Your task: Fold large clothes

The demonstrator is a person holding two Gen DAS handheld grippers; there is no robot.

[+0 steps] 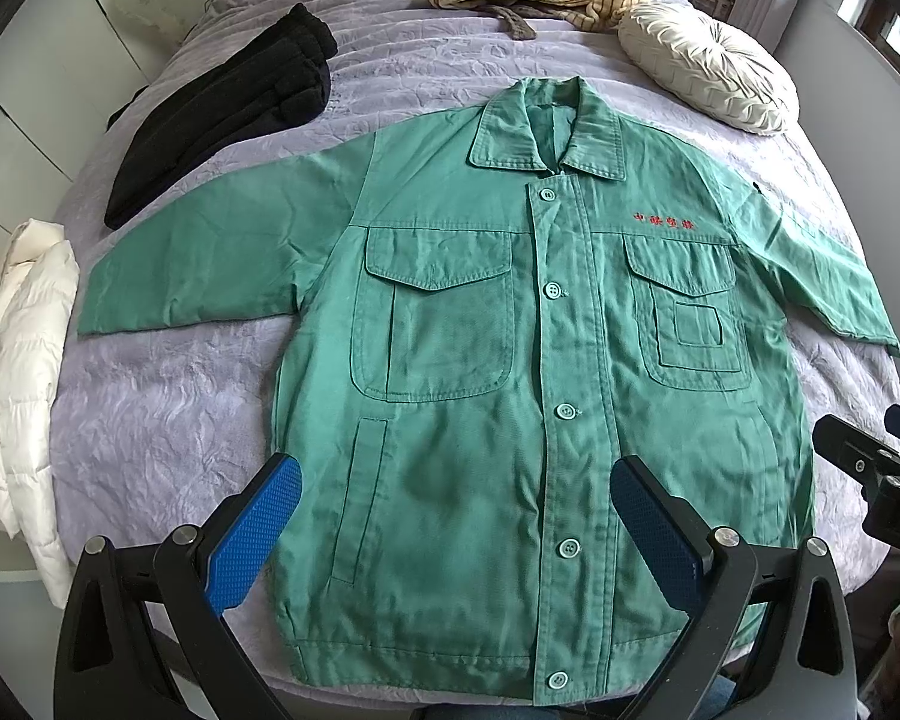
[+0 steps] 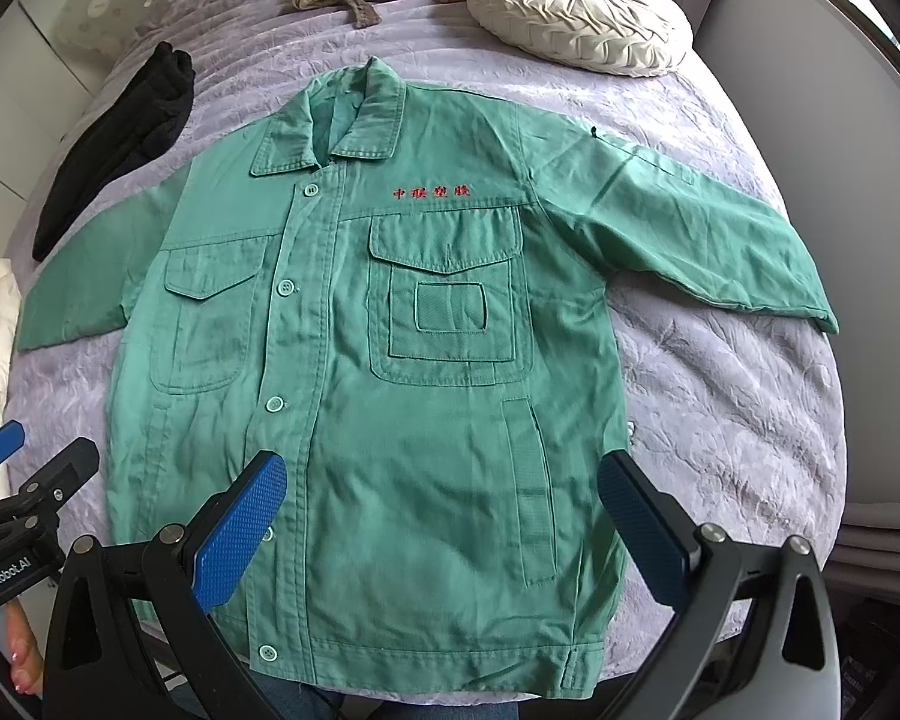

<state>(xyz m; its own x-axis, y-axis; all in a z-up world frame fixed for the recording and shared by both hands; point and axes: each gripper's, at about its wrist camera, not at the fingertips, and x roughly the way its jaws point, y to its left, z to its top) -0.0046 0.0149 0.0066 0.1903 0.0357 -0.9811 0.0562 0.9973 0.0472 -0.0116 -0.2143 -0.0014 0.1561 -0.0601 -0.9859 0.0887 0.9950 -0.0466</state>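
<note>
Jacket [image 1: 510,360] lies spread flat and buttoned on the bed [image 1: 168,408], unfolded, ahead of both released hand-held grippers, left [image 1: 456,531] and right [image 2: 441,525].

Green jacket [image 1: 510,360], lilac bedspread [image 1: 168,408]

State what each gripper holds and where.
Nothing is held. The left gripper and the right gripper are both open above the green jacket, which lies flat on the bed.
</note>
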